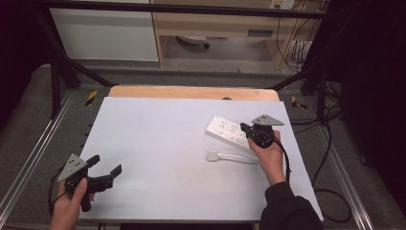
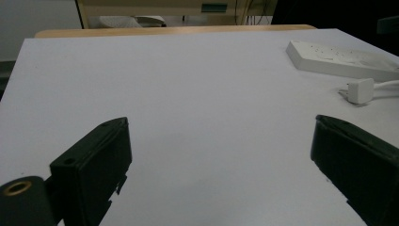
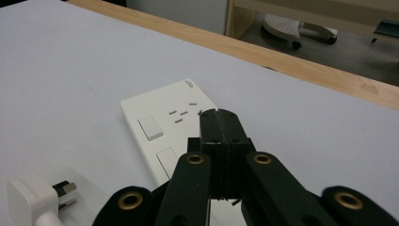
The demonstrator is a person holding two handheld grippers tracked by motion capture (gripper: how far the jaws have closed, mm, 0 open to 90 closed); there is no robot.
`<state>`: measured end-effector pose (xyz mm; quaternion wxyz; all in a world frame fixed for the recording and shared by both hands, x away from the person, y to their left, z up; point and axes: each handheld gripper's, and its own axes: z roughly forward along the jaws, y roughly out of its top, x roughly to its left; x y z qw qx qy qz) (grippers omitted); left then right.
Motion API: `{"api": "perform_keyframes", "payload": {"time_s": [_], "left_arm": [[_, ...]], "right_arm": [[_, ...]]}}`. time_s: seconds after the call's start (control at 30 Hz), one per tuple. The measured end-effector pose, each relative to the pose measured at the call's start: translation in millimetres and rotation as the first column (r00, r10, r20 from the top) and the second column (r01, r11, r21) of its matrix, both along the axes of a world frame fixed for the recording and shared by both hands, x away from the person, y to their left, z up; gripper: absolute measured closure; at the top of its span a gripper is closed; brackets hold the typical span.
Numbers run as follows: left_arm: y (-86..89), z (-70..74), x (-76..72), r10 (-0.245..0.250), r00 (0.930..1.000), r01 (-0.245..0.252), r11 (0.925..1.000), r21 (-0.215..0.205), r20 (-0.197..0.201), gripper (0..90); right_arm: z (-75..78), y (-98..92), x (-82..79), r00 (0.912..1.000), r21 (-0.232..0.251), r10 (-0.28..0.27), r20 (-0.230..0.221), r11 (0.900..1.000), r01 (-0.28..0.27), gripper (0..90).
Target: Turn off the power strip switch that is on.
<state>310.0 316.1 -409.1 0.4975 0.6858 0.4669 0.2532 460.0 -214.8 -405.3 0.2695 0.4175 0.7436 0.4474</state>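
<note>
Right gripper hovering over the power strip

The right gripper (image 3: 219, 115) is sitting with its jaws pressed together, empty, over the white power strip (image 1: 229, 129) at the right middle of the high view. The white plug (image 1: 213, 155) is lying just below the strip. The left gripper (image 1: 106, 169) is waiting lower left, jaws wide apart.

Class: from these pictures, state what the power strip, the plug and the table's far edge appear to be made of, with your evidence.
Power strip: likely moulded plastic, off-white and smooth, with crisp socket slots and a flush switch.
Plug: probably white glossy plastic, with rounded corners; its pins look like metal, grey and flat.
Table's far edge: looks like light wood or wood veneer, tan and matt, with faint grain.
</note>
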Motion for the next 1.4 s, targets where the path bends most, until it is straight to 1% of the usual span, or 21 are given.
{"api": "perform_keyframes", "payload": {"time_s": [0.17, 0.23, 0.5, 0.8, 1.0, 1.4], "left_arm": [[0.2, 0.0, 0.4, 0.002, 1.0, -0.002, 1.0, 0.006, -0.003, 5.6], [-0.2, -0.2, 0.5, 0.0, 1.0, 0.0, 1.0, 0.005, -0.005, 5.7], [0.3, -0.1, 0.3, -0.003, 1.0, 0.003, 1.0, 0.004, -0.004, 5.6], [-0.3, -0.4, 0.1, -0.009, 0.9999, 0.009, 0.9999, 0.007, -0.012, 5.6], [-0.7, -0.6, 0.5, -0.011, 0.9998, 0.011, 0.9999, 0.006, -0.014, 5.6], [-1.6, -1.0, 0.7, -0.015, 0.9998, 0.015, 0.9999, 0.007, -0.015, 5.7]], "right_arm": [[-4.5, 1.9, 0.1, 0.9998, -0.012, 0.009, -0.017, 1.0, -0.009, 90.0], [-5.2, 2.7, 0.2, 0.9997, -0.017, 0.017, -0.018, 1.0, -0.017, 90.0], [-7.5, 5.2, -0.4, 0.9992, -0.026, 0.02, -0.035, 0.999, -0.021, 90.0], [-11.7, 6.7, -1.7, 0.9979, -0.038, 0.029, -0.057, 0.999, -0.032, 90.0], [-13.5, 6.0, -1.7, 0.9976, -0.042, 0.028, -0.064, 0.999, -0.031, 90.0], [-22.1, 5.1, -0.1, 0.9944, -0.063, 0.023, -0.104, 0.998, -0.029, 90.0]]}}
